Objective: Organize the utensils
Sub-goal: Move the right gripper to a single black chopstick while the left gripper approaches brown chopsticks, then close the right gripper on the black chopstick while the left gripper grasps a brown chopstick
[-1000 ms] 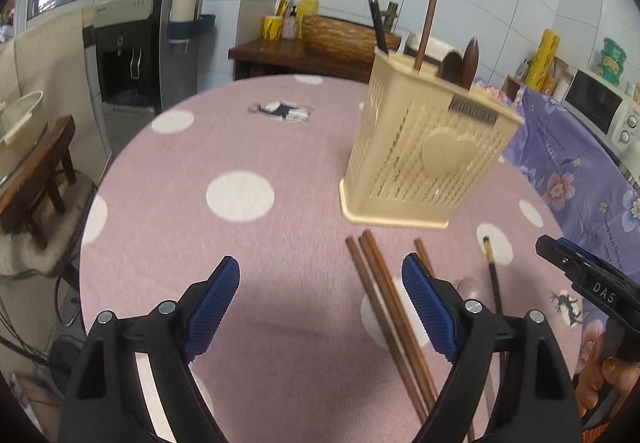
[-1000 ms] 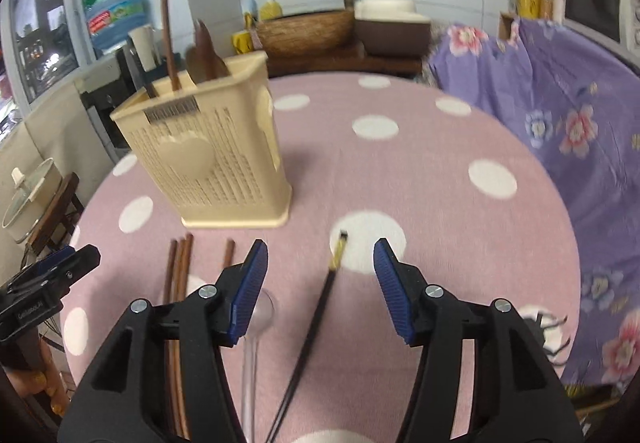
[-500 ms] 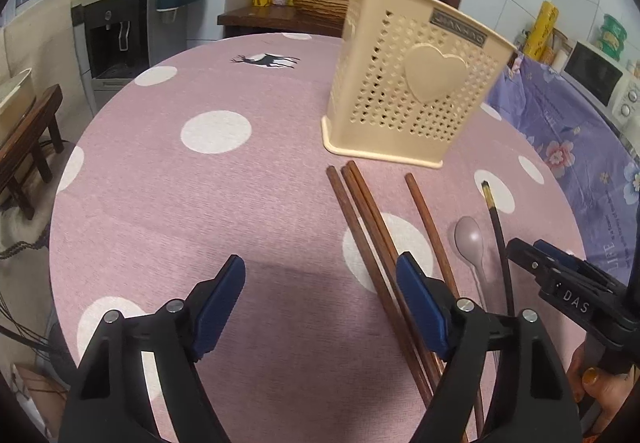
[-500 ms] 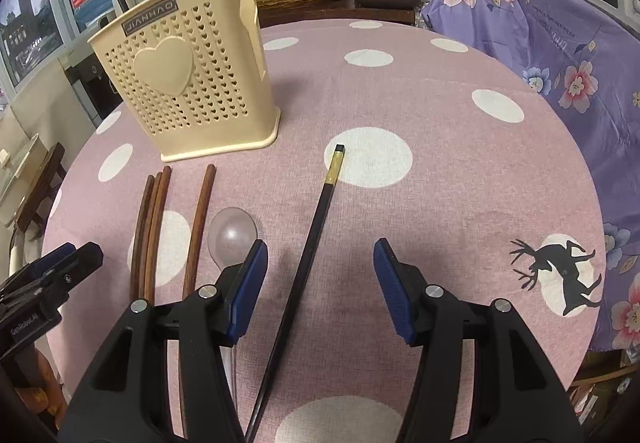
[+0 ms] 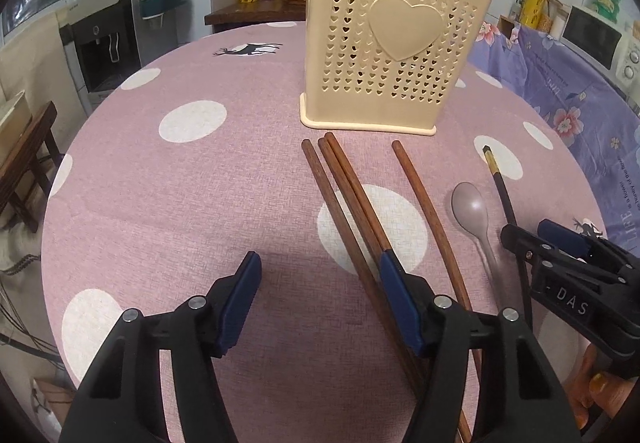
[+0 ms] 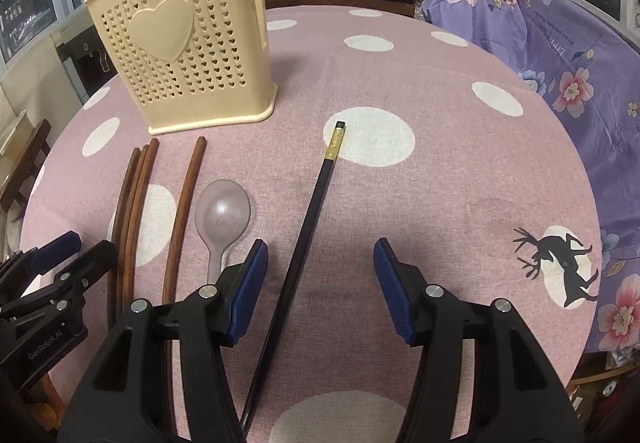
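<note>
- The near ends of the brown chopsticks point(image 5: 348, 203) and the black chopstick point(image 6: 308, 227) run under the tongs and out of the frame, so their full length cannot be seen.
- The cream utensil holder point(image 5: 394, 43) stands upright on the table point(image 5: 180, 195); only dark handle tips poke above its rim, and what they belong to is hard to tell.
- Three brown chopsticks lie close together, a fourth just beside them, then a pale plastic spoon point(image 6: 222, 219), bowl toward the holder.
- All long axes run from the tongs toward the holder; the black chopstick's gold-banded end points away, slightly tilted right.
- Left tongs point(image 5: 320, 299) spread wide apart above the cloth, holding nothing.
- Right tongs point(image 6: 320, 283) likewise gape, straddling the black chopstick without touching it.
</note>
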A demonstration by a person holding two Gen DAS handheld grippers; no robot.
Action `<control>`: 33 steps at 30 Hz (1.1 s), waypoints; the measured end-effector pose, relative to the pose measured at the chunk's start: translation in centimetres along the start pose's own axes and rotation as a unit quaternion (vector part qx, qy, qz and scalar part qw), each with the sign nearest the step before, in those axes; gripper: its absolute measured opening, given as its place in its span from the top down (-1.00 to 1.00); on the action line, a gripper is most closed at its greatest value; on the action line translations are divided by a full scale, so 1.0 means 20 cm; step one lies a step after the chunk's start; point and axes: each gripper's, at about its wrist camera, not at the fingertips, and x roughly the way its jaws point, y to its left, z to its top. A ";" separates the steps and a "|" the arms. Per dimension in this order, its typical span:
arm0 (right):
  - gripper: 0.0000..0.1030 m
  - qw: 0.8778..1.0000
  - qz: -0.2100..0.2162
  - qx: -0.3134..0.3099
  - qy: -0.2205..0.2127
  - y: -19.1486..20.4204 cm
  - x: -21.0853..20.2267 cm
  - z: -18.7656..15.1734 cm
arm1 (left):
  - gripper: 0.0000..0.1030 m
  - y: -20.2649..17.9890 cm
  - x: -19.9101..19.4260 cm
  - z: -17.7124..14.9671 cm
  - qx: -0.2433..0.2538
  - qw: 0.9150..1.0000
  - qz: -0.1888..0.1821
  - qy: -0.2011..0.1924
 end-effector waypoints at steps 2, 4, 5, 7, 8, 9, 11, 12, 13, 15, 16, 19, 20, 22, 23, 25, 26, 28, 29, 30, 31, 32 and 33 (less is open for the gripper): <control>-0.08 1.000 -0.007 -0.009 -0.001 0.01 0.00 0.00 | -0.15 -0.01 0.01 0.00 0.011 1.000 0.013 -0.001; -0.08 1.000 -0.010 -0.018 -0.004 0.02 0.00 -0.01 | -0.17 -0.02 0.01 0.00 0.021 1.000 0.017 -0.005; -0.07 1.000 -0.008 -0.020 -0.003 0.02 0.00 -0.01 | -0.19 -0.02 0.01 0.00 0.023 1.000 0.019 -0.005; -0.06 1.000 -0.007 -0.024 -0.002 0.00 0.00 -0.01 | -0.20 -0.01 0.01 0.00 0.026 0.999 0.019 -0.005; -0.01 1.000 -0.009 -0.029 -0.001 0.00 0.00 -0.01 | -0.20 -0.01 0.01 0.00 0.027 0.999 0.020 -0.004; 0.04 0.999 -0.008 -0.032 0.000 -0.01 0.00 0.00 | -0.19 0.00 0.00 0.01 0.028 0.999 0.025 -0.003; 0.12 1.000 -0.002 -0.029 0.007 -0.05 -0.01 0.00 | -0.17 0.02 0.00 0.01 0.028 0.999 0.030 0.001; 0.19 1.000 -0.002 -0.027 0.008 -0.07 -0.01 0.01 | -0.17 0.03 0.00 0.01 0.026 0.999 0.030 0.004; 0.21 1.000 -0.002 -0.025 0.010 -0.09 -0.01 0.01 | -0.17 0.05 0.00 0.01 0.021 0.999 0.026 0.006; 0.22 1.000 0.011 -0.014 0.014 -0.13 -0.01 0.01 | -0.17 0.10 -0.01 0.01 0.000 1.000 0.012 0.014; 0.22 1.000 0.025 -0.002 0.016 -0.16 -0.01 0.02 | -0.17 0.12 -0.01 0.02 -0.007 1.000 0.009 0.014; 0.22 0.999 0.041 0.028 0.018 -0.20 -0.01 0.06 | -0.17 0.15 -0.02 0.05 -0.032 0.999 0.000 0.007; 0.22 0.999 0.037 0.034 0.012 -0.21 -0.01 0.08 | -0.16 0.16 -0.03 0.07 -0.041 0.999 -0.004 0.003; 0.21 0.998 0.038 0.045 0.007 -0.22 -0.01 0.11 | -0.17 0.16 -0.04 0.10 -0.050 0.999 -0.006 -0.005; 0.22 0.998 0.042 0.049 0.005 -0.21 -0.01 0.13 | -0.17 0.16 -0.04 0.11 -0.051 0.999 -0.004 -0.009; 0.22 0.998 0.037 0.044 0.001 -0.19 0.00 0.15 | -0.17 0.15 -0.03 0.13 -0.051 0.999 -0.002 -0.012; 0.22 0.999 0.035 0.041 0.000 -0.18 0.00 0.16 | -0.17 0.14 -0.02 0.14 -0.052 0.999 0.000 -0.010; 0.22 0.999 0.029 0.035 0.001 -0.15 0.02 0.18 | -0.17 0.14 0.00 0.15 -0.058 0.998 0.002 -0.008; 0.22 0.999 0.026 0.034 0.002 -0.15 0.04 0.19 | -0.17 0.13 0.01 0.15 -0.059 0.998 0.003 -0.006; 0.22 0.999 0.025 0.035 0.003 -0.14 0.05 0.20 | -0.17 0.13 0.03 0.15 -0.060 0.998 0.004 -0.003; 0.22 0.999 0.023 0.036 0.004 -0.14 0.06 0.20 | -0.17 0.12 0.04 0.15 -0.061 0.998 0.004 -0.001; 0.22 0.999 0.021 0.035 0.005 -0.14 0.07 0.21 | -0.16 0.12 0.05 0.15 -0.060 0.998 0.005 0.001; 0.22 0.999 0.021 0.035 0.005 -0.13 0.08 0.21 | -0.12 0.11 0.07 0.15 -0.058 0.998 0.009 0.002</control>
